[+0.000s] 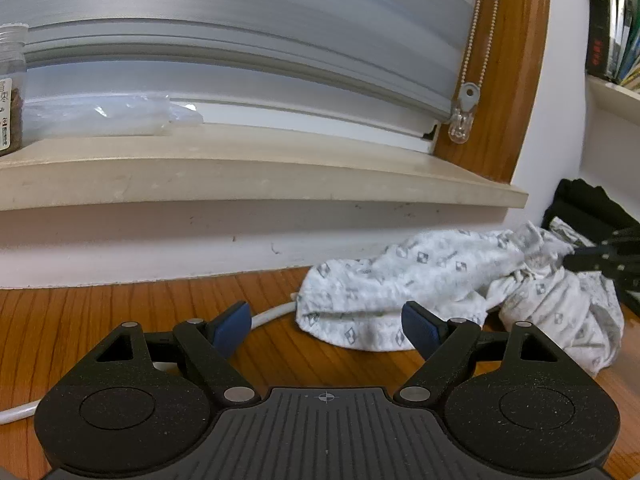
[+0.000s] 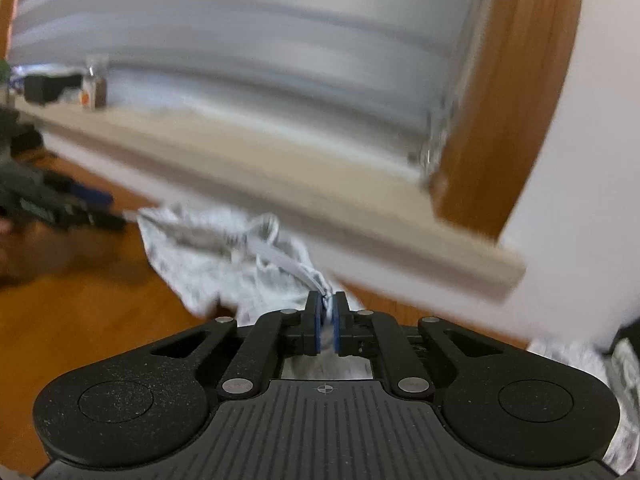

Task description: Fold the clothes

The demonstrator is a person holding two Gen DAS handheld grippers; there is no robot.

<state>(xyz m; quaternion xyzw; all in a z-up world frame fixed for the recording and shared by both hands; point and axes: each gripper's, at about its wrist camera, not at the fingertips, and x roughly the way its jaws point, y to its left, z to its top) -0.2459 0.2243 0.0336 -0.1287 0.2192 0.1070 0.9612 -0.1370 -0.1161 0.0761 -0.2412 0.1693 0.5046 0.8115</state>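
A crumpled white garment with a grey diamond print [image 1: 460, 288] lies on the wooden table against the wall, right of centre in the left wrist view. My left gripper [image 1: 326, 326] is open and empty, just short of the garment's near edge. My right gripper [image 2: 328, 318] is shut on a bunched edge of the same garment [image 2: 224, 264], which stretches away to the left from the blue pads; this view is motion-blurred. The right gripper [image 1: 600, 258] shows at the garment's right end in the left wrist view. The left gripper [image 2: 68, 204] shows at far left in the right wrist view.
A beige window sill [image 1: 260, 178] juts out over the table's back edge. A jar [image 1: 10, 88] and plastic wrap stand on it. A white cable [image 1: 264, 316] runs across the table. A black garment [image 1: 588, 208] lies at the right under a bookshelf.
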